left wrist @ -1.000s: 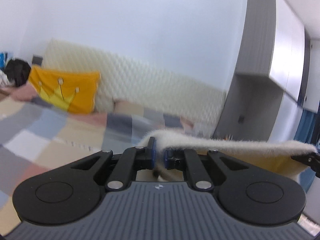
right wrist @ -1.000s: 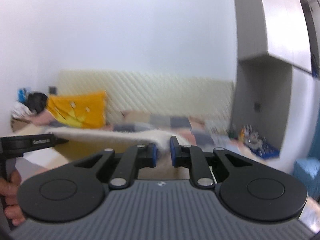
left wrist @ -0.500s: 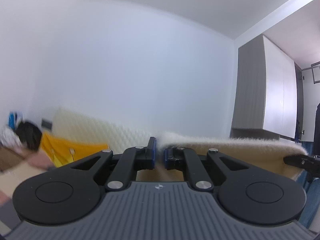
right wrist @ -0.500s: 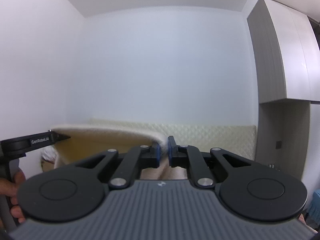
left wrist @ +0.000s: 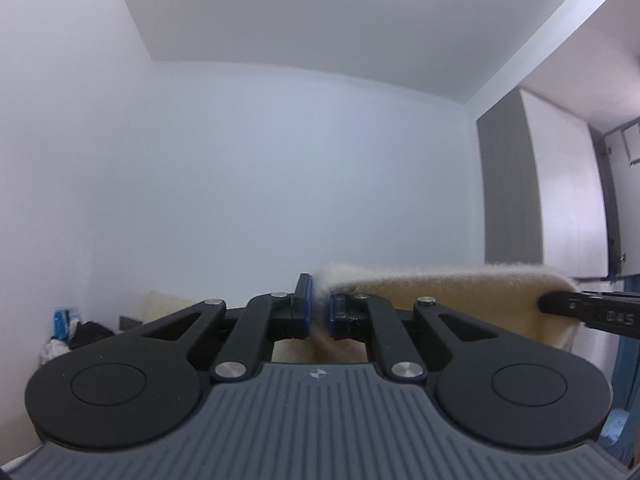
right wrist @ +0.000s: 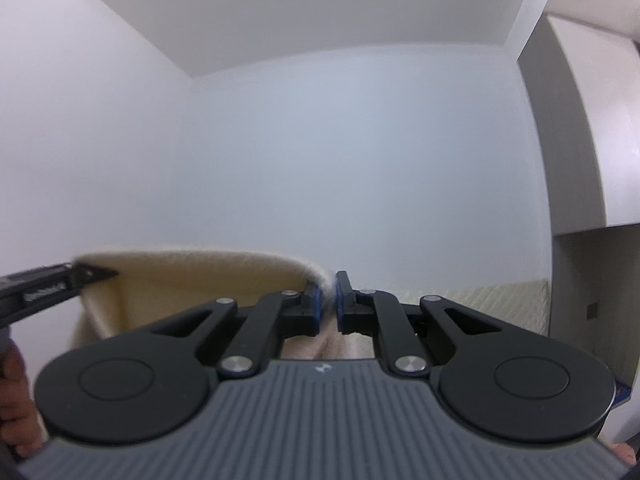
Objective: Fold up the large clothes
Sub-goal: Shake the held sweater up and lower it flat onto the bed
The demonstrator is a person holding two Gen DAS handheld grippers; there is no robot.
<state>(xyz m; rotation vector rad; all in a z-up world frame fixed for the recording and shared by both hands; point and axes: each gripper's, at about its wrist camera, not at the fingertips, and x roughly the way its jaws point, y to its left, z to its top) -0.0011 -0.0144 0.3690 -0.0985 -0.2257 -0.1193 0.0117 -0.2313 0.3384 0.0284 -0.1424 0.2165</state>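
A cream fleece garment (left wrist: 440, 292) is stretched in the air between both grippers. My left gripper (left wrist: 318, 308) is shut on one end of its fuzzy top edge; the cloth runs off to the right, where the black tip of the right gripper (left wrist: 576, 310) pinches it. In the right wrist view my right gripper (right wrist: 328, 304) is shut on the other end of the garment (right wrist: 192, 280), which runs left to the left gripper's black tip (right wrist: 80, 276). Most of the cloth hangs below, hidden by the gripper bodies.
Both cameras face a white wall and ceiling. A grey and white wardrobe (left wrist: 540, 184) stands at the right. A cream quilted headboard (right wrist: 492, 300) shows low down. Dark clutter (left wrist: 76, 332) lies at the far left. A hand (right wrist: 16, 400) holds the left gripper's handle.
Both grippers rose with the garment's edge held between them. The checked bedspread and yellow pillow dropped out of view, leaving wall and ceiling. The right jaws closed tighter on the cloth.
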